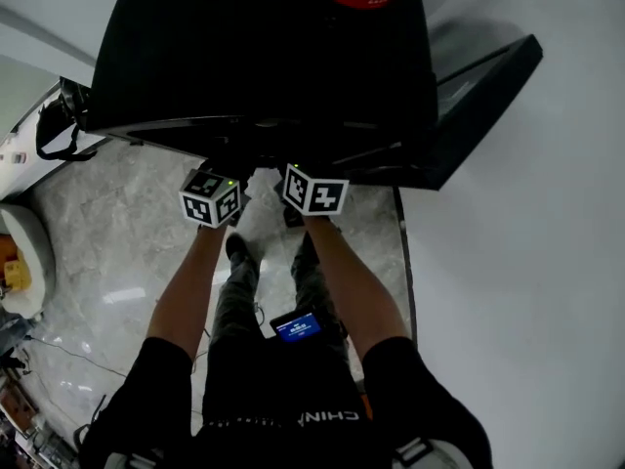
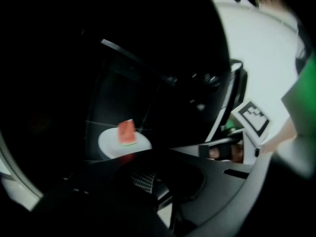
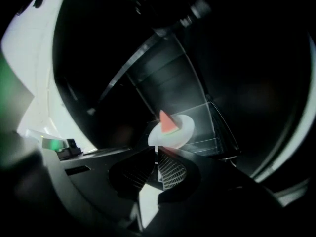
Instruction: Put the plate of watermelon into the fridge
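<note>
Plate (image 3: 183, 130) with watermelon (image 3: 167, 122) is deep in fridge (image 1: 264, 57), on or just over glass shelf (image 3: 217, 125); can't tell which. Your right gripper (image 3: 157, 153): jaws pinched shut on near rim of plate. Your left gripper (image 2: 145, 174): jaws together, nothing in them, plate just past them. Plate looks hard, smooth, light; could break. Rim is best place to hold. Watermelon stands loose, wet, may tip. Hold plate flat, go slow.
</note>
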Motion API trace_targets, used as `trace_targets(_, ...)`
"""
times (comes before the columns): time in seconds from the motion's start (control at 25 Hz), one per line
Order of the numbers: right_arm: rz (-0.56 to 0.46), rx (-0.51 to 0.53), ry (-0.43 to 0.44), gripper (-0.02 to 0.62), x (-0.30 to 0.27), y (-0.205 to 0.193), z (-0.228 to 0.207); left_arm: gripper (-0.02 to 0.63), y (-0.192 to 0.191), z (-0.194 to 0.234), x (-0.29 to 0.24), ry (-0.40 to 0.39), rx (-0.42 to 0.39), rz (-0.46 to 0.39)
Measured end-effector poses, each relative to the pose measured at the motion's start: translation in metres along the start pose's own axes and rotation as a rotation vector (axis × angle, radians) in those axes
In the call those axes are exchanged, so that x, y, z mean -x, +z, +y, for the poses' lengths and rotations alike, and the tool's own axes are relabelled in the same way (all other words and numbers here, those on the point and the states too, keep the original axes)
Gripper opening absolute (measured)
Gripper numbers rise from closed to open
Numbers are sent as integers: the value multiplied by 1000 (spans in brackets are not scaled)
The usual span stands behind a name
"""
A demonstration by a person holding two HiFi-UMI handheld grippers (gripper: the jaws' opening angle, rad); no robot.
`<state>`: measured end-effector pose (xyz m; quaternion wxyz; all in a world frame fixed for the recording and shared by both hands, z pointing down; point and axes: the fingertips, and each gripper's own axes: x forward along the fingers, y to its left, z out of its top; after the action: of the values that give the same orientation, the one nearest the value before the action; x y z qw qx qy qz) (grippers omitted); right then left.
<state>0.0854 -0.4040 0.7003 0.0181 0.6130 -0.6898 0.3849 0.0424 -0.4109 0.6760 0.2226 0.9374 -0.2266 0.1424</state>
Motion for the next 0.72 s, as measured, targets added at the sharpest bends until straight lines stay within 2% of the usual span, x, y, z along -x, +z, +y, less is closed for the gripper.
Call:
trace_targets(0.08,-12,21,24,29,19,12,14,12,16,-23,13,-84,-10,-26)
trace_targets(0.2,-16,36,62,29,54,25,38,12,36,-53,39,-167,36,-68)
trace_targets(0.28,-7,30,88,29,81,26,51,12,43,-67,61,-165,77,-91)
trace_targets(0.44,1,-55,104,29,127,22,59,14,58,-90,103,-189,134,-159)
trace_targets(0.6,-46,-185,146,29,168,20,70,14,62,-111,145,-239,222,-228)
trace_targets(0.72,-64,-227,168,29,182,16,76,14,54,-115,162,-243,277,-251)
